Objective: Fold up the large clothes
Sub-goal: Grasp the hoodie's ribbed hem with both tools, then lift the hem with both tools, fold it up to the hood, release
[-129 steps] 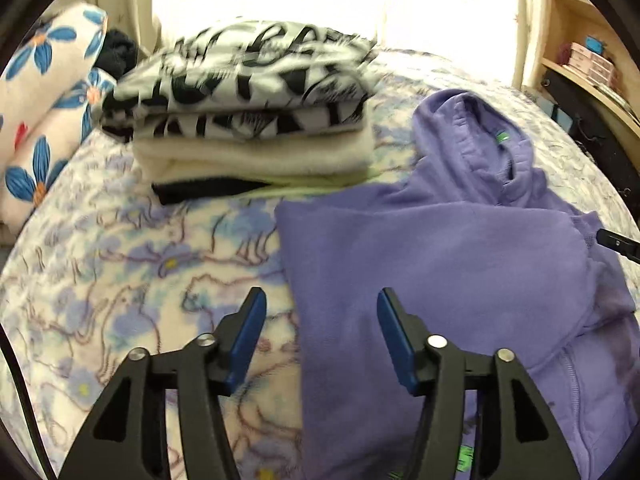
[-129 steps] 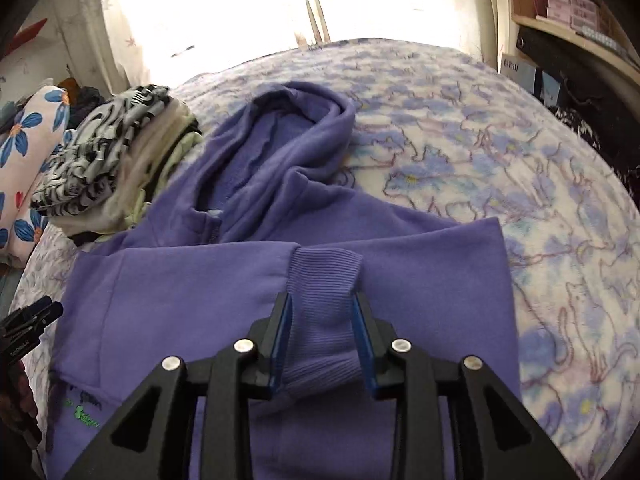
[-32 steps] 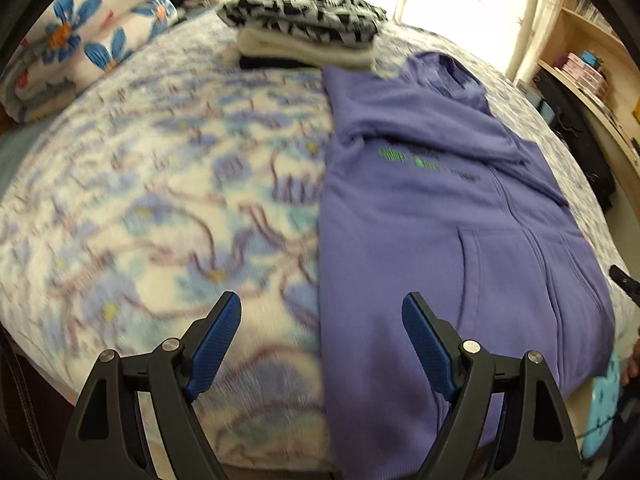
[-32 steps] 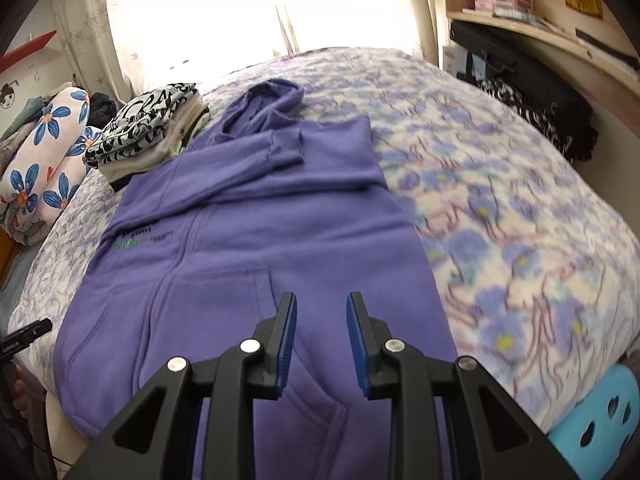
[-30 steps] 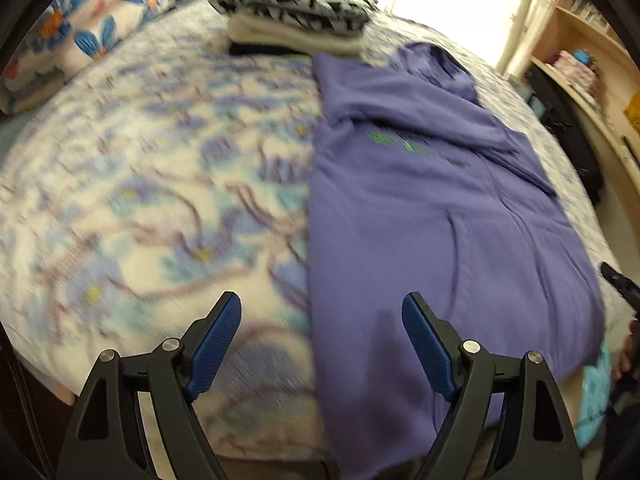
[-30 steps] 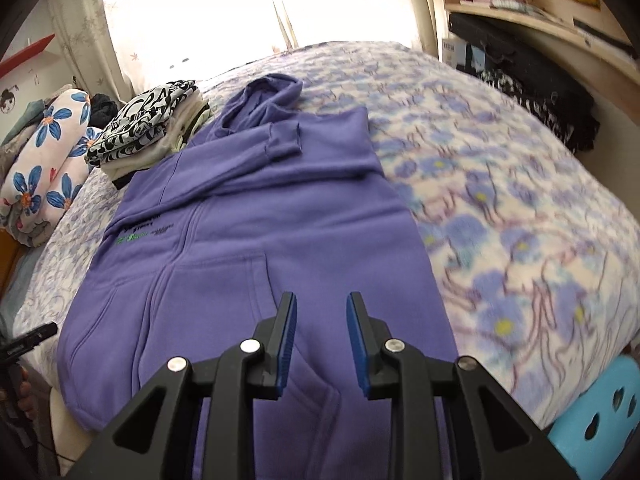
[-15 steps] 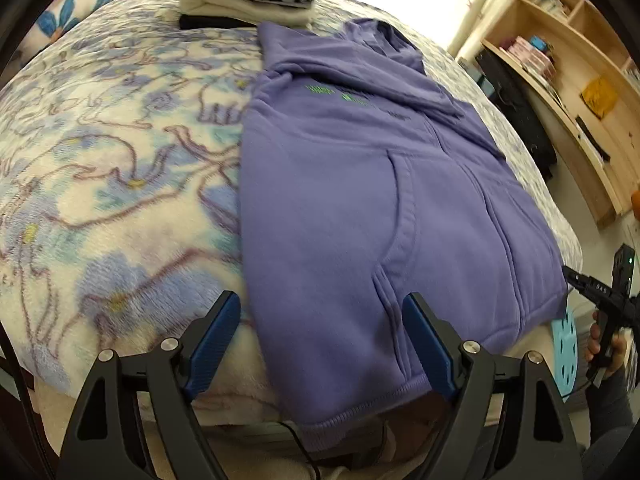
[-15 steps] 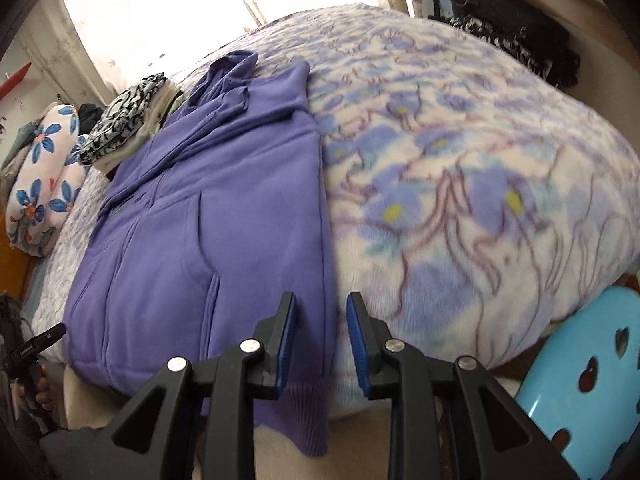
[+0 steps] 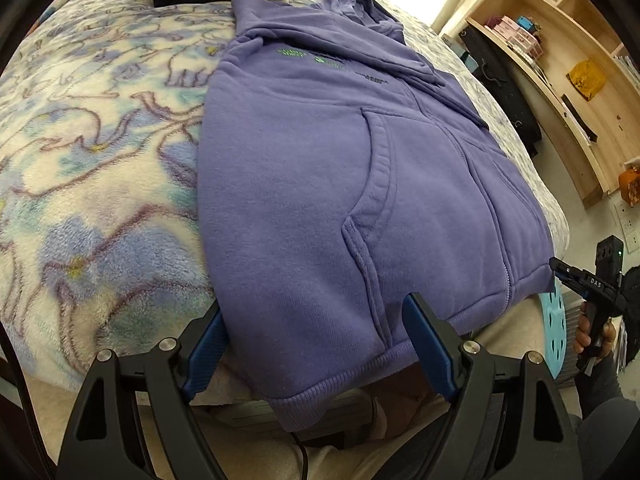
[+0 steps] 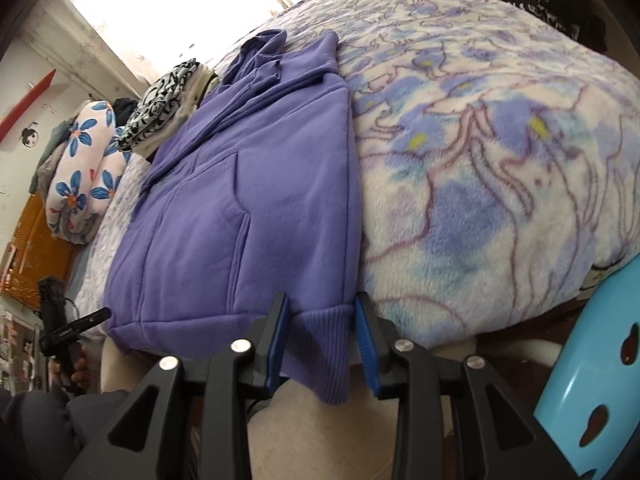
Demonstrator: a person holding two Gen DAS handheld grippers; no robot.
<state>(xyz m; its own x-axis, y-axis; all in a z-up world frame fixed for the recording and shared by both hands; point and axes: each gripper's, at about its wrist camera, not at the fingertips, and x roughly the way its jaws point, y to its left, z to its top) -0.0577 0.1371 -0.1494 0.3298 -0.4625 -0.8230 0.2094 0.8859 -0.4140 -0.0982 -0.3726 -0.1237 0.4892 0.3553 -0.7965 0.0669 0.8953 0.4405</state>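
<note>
Now, hoodie (image 9: 320,184): lies flat on the bed (image 9: 88,152), hem hanging over the near edge.
Left hand-held gripper (image 9: 316,344): spread wide astride the hem corner, not pinching.
Right hand-held gripper (image 10: 320,336): jaws just widened around the ribbed hem (image 10: 320,344), pads apparently clear of it.
Risk: shallow bites on thick fleece could slip, skewing the fold.

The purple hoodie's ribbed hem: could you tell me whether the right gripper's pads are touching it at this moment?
Cannot tell. In the right wrist view the ribbed hem hangs between the right gripper pads, whose jaws have just been opening, but no plain gap or contact shows at either pad.
</note>
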